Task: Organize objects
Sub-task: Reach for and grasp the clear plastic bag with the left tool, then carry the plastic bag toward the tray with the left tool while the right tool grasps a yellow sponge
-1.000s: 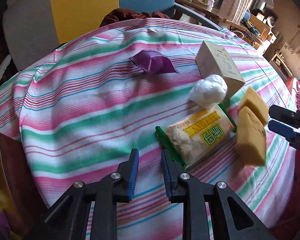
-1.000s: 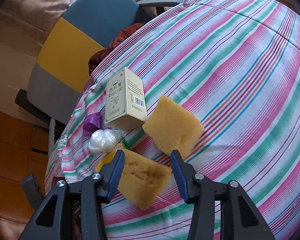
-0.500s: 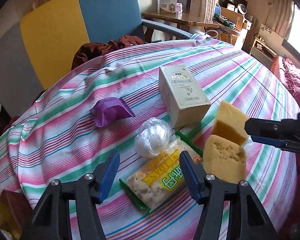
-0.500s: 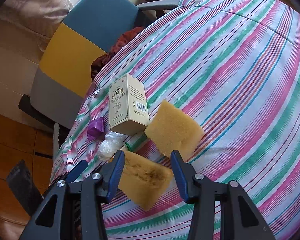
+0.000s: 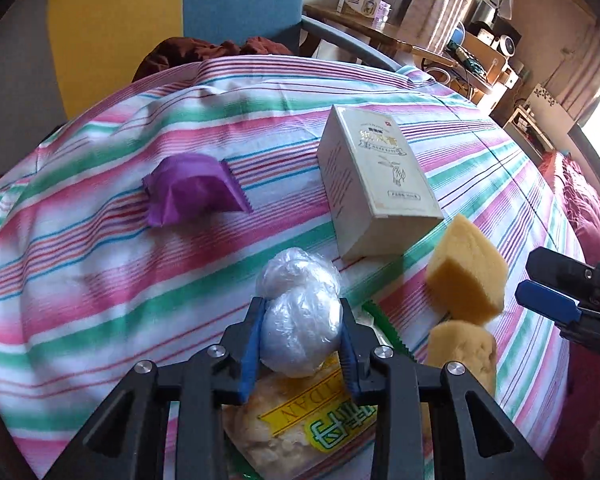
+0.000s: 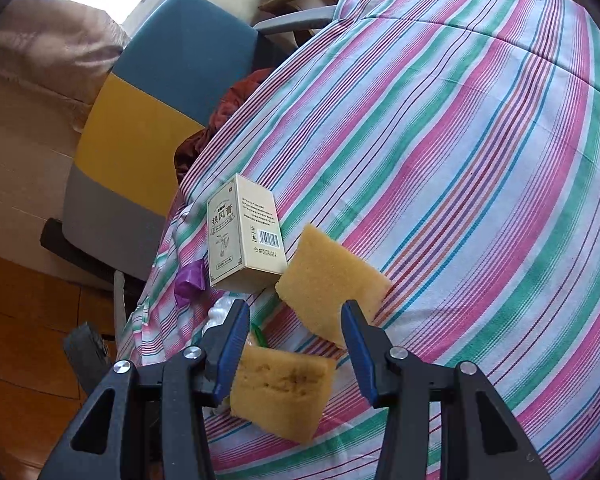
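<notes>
Left hand-held gripper (image 5: 300,334) pinching round clear plastic-wrapped ball (image 5: 300,330) above yellow snack packet (image 5: 300,428). Right hand-held gripper (image 6: 296,344) spread wide around lower yellow sponge block (image 6: 280,392) on striped worktop (image 6: 480,160).

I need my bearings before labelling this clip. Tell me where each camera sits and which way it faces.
Left wrist: on the left gripper, looking across the striped table; its fingers flank the plastic-wrapped ball.
Right wrist: on the right gripper, open, looking down over the near sponge.
Shared: cream box, both sponges, purple packet.
</notes>
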Demonstrator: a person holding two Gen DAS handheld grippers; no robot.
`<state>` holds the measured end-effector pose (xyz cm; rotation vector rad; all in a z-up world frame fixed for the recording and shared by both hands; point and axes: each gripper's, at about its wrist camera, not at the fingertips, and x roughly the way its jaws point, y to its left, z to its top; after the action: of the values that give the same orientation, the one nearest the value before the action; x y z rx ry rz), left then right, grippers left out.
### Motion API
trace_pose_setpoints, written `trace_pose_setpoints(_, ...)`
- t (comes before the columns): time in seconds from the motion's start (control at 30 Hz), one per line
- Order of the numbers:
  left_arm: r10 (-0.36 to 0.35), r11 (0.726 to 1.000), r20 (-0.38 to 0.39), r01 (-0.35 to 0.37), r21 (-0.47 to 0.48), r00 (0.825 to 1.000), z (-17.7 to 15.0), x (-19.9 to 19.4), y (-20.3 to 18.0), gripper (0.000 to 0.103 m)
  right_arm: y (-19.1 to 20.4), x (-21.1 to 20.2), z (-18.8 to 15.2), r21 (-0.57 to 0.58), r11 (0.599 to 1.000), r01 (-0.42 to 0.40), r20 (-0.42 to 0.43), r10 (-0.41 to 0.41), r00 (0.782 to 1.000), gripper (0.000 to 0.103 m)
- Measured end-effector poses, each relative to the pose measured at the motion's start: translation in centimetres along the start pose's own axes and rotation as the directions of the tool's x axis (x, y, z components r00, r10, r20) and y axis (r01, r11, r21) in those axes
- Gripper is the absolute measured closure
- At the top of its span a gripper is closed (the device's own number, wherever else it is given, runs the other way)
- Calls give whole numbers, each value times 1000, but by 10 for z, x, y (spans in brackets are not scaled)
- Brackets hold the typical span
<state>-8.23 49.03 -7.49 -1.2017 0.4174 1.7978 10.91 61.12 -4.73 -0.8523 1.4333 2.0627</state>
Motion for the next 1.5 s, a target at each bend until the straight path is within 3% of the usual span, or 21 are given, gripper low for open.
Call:
trace_pose_setpoints(0.3, 13, 986, 24, -9, -164, 1000, -58, -39, 16, 69, 30, 29, -17, -193, 981, 28, -143, -57, 988, 55)
trace_pose_setpoints(0.37, 26, 984, 40, -19, -174, 999, -68, -48, 15, 69, 37, 28, -22, -255, 965, 65, -124, -99, 987, 46)
trace_pose_setpoints(0.43, 37, 984, 62, -25, -176, 997, -77, -58, 13, 69, 41, 29, -25, -292, 952, 88, -113, -126, 986, 30)
trace_pose_setpoints(0.63, 70, 989, 145, -50, -137, 987, -97, -95, 4, 69, 38, 28, -28, -287, 954, 90, -128, -132, 983, 28)
trace_pose_setpoints(0.73, 84, 990, 176, -62, -123, 981, -107, -110, 4, 69, 37, 23, -30, -287, 954, 85, -135, -128, 983, 18)
trace_pose_setpoints(0.97, 115, 988, 231, -88, -125, 966, -127, -139, 12, 69, 33, 46, -39, -300, 948, 105, -227, -178, 958, 18)
trace_pose_setpoints(1.0, 121, 988, 238, -93, -127, 964, -130, -142, 13, 69, 33, 50, -41, -313, 943, 112, -233, -190, 954, 23)
trace_pose_setpoints(1.03, 125, 987, 244, -95, -128, 962, -132, -144, 14, 69, 35, 52, -43, -335, 932, 137, -225, -220, 949, 31)
trace_pose_setpoints(1.1, 138, 986, 255, -108, -131, 957, -137, -149, 15, 69, 40, 53, -47, -381, 909, 167, -198, -257, 946, 33)
trace_pose_setpoints(1.23, 168, 983, 282, -137, -125, 945, -147, -159, 15, 69, 43, 56, -51, -422, 886, 191, -178, -287, 941, 34)
trace_pose_setpoints(1.5, 220, 973, 325, -184, -136, 920, -164, -184, 17, 69, 43, 57, -51, -428, 883, 190, -171, -286, 943, 34)
